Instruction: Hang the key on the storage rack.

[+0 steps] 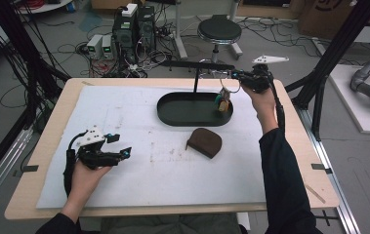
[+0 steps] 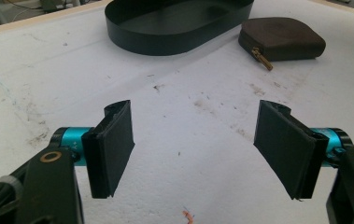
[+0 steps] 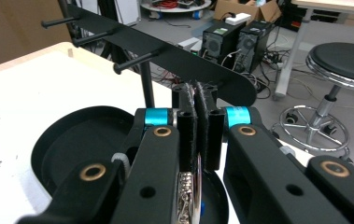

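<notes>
Item: key bunch (image 1: 223, 100), pinched in the closed right gripper (image 1: 235, 75), dangling over the black tray (image 1: 173, 115) beside the peg rack (image 3: 174, 56). Left gripper (image 1: 119, 145): agape, idle on the bench (image 1: 41, 161). Handling: raise the ring level with a peg, slide it on fully, then release.

The oval tray (image 2: 165, 32) looks like matt black metal. The pouch (image 2: 284, 39) seems brown leather with a brass zip pull. A white, stained sheet (image 2: 202, 140) covers the pale wooden surface (image 1: 51, 131). The key ring (image 3: 188, 196) is shiny metal.
</notes>
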### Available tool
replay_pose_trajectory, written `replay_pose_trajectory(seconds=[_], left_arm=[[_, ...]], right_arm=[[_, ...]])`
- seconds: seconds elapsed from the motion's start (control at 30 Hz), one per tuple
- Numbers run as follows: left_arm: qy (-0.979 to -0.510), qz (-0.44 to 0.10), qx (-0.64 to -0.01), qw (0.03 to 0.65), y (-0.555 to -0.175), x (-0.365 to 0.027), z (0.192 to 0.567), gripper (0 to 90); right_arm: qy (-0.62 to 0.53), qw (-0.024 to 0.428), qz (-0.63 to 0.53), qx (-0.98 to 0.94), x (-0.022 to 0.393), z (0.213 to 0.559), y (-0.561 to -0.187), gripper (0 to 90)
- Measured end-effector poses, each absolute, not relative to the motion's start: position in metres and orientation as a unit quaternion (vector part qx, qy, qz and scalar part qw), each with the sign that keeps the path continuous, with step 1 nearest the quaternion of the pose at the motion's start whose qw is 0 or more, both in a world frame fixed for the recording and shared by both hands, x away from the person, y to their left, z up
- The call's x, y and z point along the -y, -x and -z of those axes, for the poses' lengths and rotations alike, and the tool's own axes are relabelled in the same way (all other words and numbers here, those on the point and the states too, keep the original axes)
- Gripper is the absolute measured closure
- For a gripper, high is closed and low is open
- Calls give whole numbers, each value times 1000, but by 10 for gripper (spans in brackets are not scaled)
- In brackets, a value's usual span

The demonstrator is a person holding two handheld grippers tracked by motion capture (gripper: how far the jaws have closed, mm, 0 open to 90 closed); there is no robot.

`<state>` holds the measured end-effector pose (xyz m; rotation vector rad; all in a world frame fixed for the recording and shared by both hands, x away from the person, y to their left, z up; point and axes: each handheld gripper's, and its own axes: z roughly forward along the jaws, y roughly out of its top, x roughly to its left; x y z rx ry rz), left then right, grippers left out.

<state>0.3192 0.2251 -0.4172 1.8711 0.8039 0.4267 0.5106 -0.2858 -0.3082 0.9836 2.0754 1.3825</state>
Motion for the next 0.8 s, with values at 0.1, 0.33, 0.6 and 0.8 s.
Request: replay_pose_trajectory(seconds=[0.1,0.33,0.6,0.8], left_arm=[[-776,-179,-331,505,-319,-226,417,282],[-776,-180,-331,507,-318,-226,417,282],[-776,-180,-330,506,-318,-226,417,282],[-777,-180,-328,506,-318,-225,417,282]], right_arm=[[-363,226,-502,-752,287,309,-512,883],[-367,226,-500,-751,288,312,-513,879],[-374,236,-491,-751,287,311,-513,840],[-382,251,-479,-749,291,309,-510,777]])
